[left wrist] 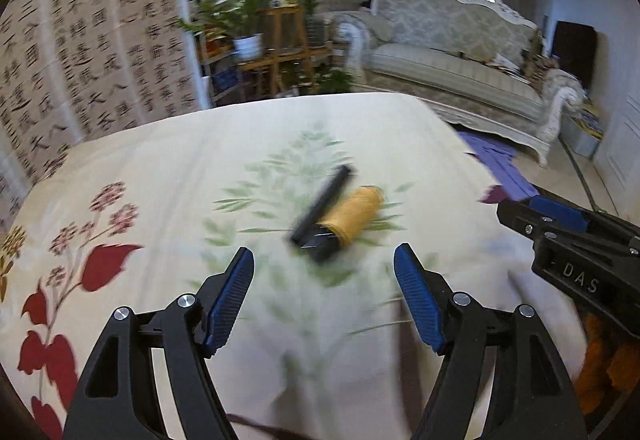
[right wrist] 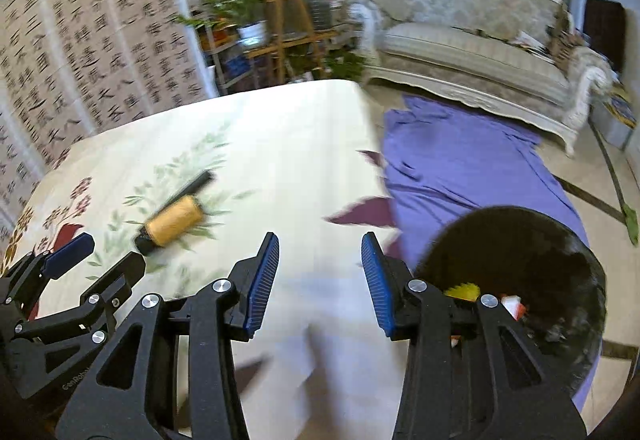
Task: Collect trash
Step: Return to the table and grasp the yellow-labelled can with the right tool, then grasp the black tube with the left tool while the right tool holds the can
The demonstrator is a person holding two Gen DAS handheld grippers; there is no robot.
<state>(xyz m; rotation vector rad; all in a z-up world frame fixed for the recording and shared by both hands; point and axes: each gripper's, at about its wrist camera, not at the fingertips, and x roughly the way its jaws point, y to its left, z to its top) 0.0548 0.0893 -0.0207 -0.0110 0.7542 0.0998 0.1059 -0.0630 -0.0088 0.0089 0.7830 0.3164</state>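
A yellow roll with a black end (left wrist: 356, 216) (right wrist: 174, 220) lies on the cream floral cloth (left wrist: 160, 168) (right wrist: 304, 144). A thin black stick (left wrist: 326, 200) (right wrist: 190, 186) rests against it. My left gripper (left wrist: 324, 248) is open, just short of the roll's black end, with nothing between its pads. It shows at the left edge of the right wrist view as the left gripper (right wrist: 112, 252). My right gripper (right wrist: 320, 238) is open over bare cloth, to the right of the roll, and appears from the side as the right gripper (left wrist: 520, 210). A black bin (right wrist: 520, 252) holding scraps sits at the lower right.
A purple cloth (right wrist: 460, 160) covers the floor beside the cream cloth's right edge, under the bin. Beyond stand a pale sofa (left wrist: 460, 52) (right wrist: 480, 40), a wooden stand with potted plants (left wrist: 280, 40) and a calligraphy screen (left wrist: 92, 52). Something orange (left wrist: 600, 360) lies low at the right.
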